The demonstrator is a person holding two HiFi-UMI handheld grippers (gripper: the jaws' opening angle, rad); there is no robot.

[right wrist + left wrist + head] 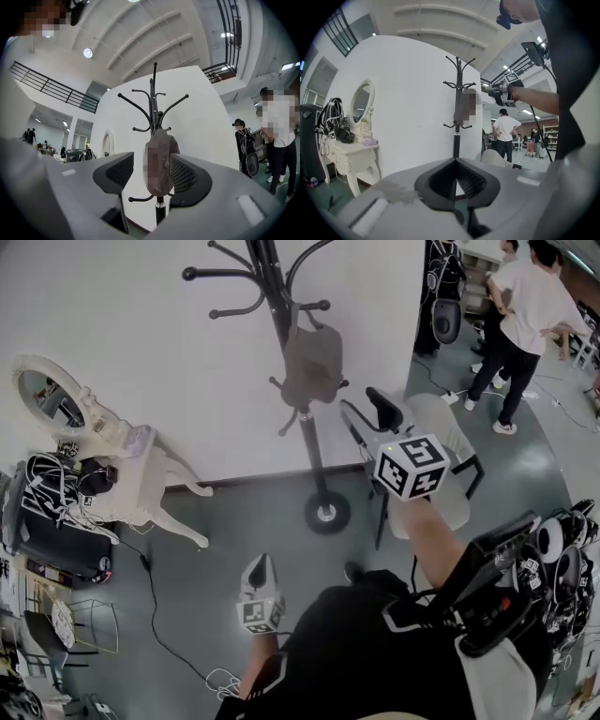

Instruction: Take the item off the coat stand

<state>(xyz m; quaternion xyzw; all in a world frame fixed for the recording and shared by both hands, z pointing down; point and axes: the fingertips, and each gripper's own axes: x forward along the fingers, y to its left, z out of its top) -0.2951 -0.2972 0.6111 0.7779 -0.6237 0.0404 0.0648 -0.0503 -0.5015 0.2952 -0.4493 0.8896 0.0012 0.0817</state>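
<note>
Bag (312, 362) on the coat stand, right gripper lined up on it

Bag: grey-brown, soft, hangs by its strap from a low hook on the black coat stand (277, 298). It lies against the pole, about halfway up, with bare hooks above it. The stand is upright on a round base on the grey floor (234, 521), just in front of the white wall (178, 362).

Right gripper (367, 416): held out at arm's length, pointing at the bag's lower right side. Head view shows its tips near the bag but apart from it. In the right gripper view the fingers are spread wide and the bag shows in the gap between them. The pads do not press on it and nothing is gripped.

Left gripper (261, 564): low and close to the person's body, well back from the stand. In the left gripper view its fingers are closed tip to tip, with nothing between them. The stand's pole shows straight beyond the tip.

Surroundings: a white dressing table (141, 465) with an oval mirror (52, 395) stands against the wall, left of the stand. A pale chair (441, 432) sits right of the stand, under the outstretched right arm. A person (530, 315) in a white top stands in the far right background.
</note>
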